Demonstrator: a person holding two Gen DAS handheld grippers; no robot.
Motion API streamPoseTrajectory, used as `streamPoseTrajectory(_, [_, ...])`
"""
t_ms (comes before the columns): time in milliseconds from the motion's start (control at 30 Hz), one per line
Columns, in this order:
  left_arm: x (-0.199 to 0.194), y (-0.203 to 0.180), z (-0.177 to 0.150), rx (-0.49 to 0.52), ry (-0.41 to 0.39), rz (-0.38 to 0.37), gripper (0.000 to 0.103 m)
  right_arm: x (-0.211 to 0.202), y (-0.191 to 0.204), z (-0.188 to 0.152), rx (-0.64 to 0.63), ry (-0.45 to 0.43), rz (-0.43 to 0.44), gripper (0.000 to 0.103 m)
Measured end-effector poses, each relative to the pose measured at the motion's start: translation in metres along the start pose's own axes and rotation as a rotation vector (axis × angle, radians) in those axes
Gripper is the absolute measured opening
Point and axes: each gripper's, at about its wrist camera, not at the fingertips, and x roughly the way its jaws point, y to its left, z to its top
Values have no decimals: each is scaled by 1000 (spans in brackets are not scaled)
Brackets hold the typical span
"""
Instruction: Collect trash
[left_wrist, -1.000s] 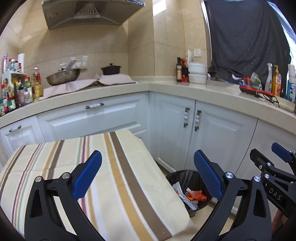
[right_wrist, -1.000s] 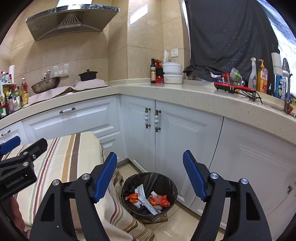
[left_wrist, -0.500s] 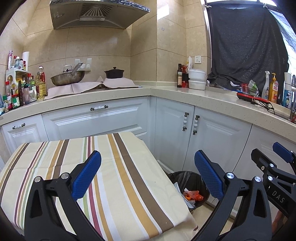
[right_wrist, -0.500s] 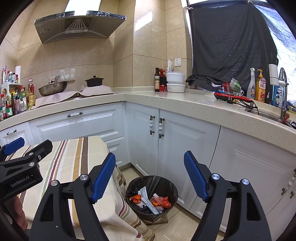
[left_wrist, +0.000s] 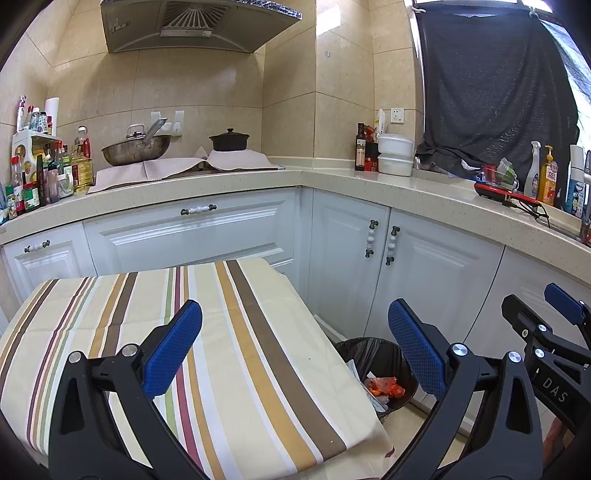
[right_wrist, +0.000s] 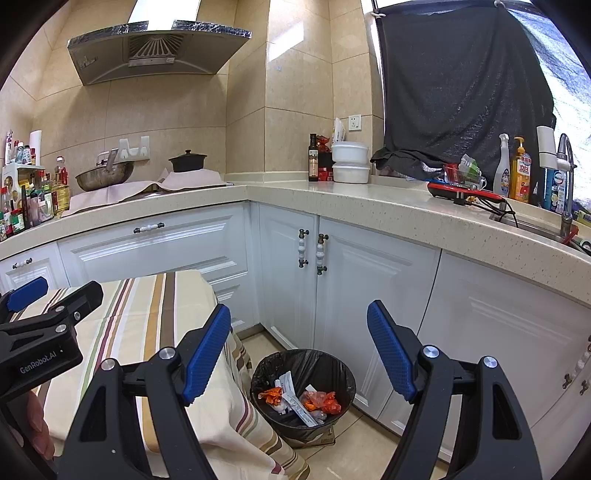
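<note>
two grippers, both empty | left gripper (left_wrist: 295, 341) jaws spread, above striped tablecloth (left_wrist: 240, 350) | right gripper (right_wrist: 299, 347) jaws spread, nothing between | trash bin (right_wrist: 345, 373) below and ahead of right gripper, wrappers (right_wrist: 317, 400) inside | tabletop bare: judged near done; scan for leftovers before closing.

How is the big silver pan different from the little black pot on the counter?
The silver pan is shiny, wide and open, with a handle sticking up; the black pot is dark, smaller and has a lid with a knob. The pan stands farther left, the pot nearer the corner. Both rest on pale cloths under the range hood.
</note>
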Motion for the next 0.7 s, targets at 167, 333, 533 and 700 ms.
streamPoseTrajectory(167, [1, 0, 0, -1, 1, -1, 98, 0, 0, 0, 0, 1, -1, 74])
streamPoseTrajectory(333, [1, 0, 0, -3, 2, -4, 98, 0, 0, 1, -2, -1, 1, 74])
streamPoseTrajectory(533, [2, -2, -1, -7, -1, -4, 98, 0, 0, 2, -3, -3, 1, 74])
streamPoseTrajectory(700, [2, -2, -2, -8, 3, -6, 98, 0, 0, 1, -3, -2, 0, 74])
